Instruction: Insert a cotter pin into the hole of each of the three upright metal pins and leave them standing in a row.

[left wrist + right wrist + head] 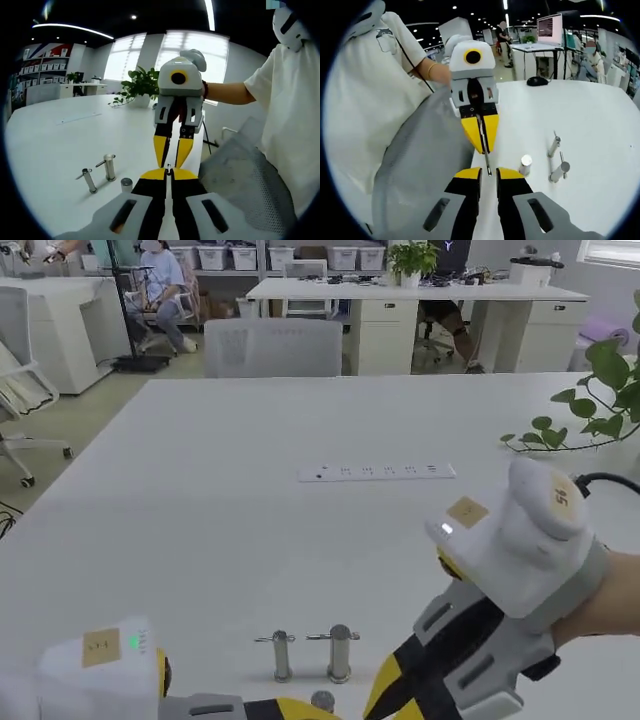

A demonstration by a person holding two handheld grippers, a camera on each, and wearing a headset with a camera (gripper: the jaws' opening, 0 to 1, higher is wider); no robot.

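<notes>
Two upright metal pins [282, 655] [340, 652], each with a cotter pin through its top, stand side by side near the table's front edge. A third, bare pin [322, 701] stands just in front of them. My left gripper [300, 708] is shut on a thin cotter pin [483, 140] that points at my right gripper [385, 695]. The right gripper [489, 173] stands slightly open, tip to tip with the left, and the cotter pin's free end lies between its fingertips. Both grippers hover just right of the bare pin [525, 164].
A white power strip [377, 472] lies flat mid-table. A potted plant [590, 410] trails over the right edge. A grey chair [272, 347] stands at the far edge. The person's body and a mesh chair back [425, 150] are close behind the grippers.
</notes>
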